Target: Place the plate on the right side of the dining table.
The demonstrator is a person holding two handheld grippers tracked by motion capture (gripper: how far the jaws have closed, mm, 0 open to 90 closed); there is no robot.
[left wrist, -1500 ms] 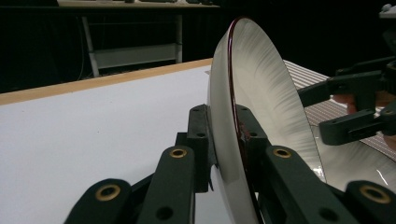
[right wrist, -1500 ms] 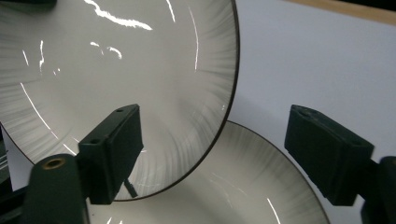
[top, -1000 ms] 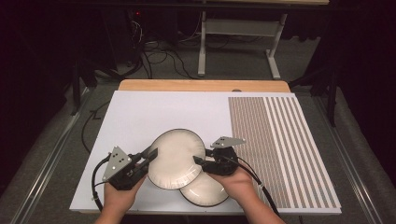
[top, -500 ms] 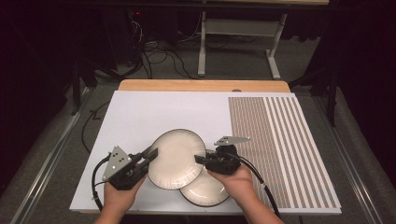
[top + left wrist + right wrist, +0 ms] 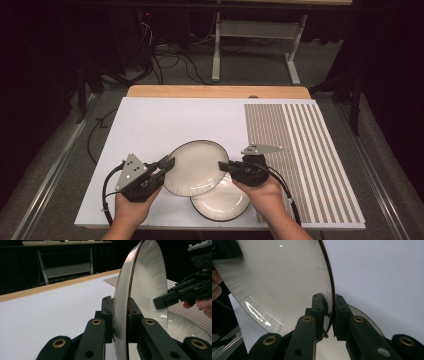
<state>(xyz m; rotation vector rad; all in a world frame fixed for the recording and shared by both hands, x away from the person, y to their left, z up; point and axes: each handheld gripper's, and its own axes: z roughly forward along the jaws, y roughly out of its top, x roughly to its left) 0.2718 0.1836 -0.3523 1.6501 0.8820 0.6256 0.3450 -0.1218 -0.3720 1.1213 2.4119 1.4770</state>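
Note:
A white plate with a dark rim is held up, tilted, just over the table between both grippers. My left gripper is shut on its left rim, and in the left gripper view the jaws pinch that rim edge-on. My right gripper is shut on the opposite rim; in the right gripper view the plate curves away to the upper left. A second white plate lies flat on the table, partly under the held one and under my right hand.
The white tabletop has a brown-and-white striped mat covering its right part and a wooden strip along the far edge. Cables trail from both grippers off the near edge. Beyond the table is dark floor with a desk frame.
Both grippers and the plate held between them have shifted slightly to the right. The flat plate has stayed put.

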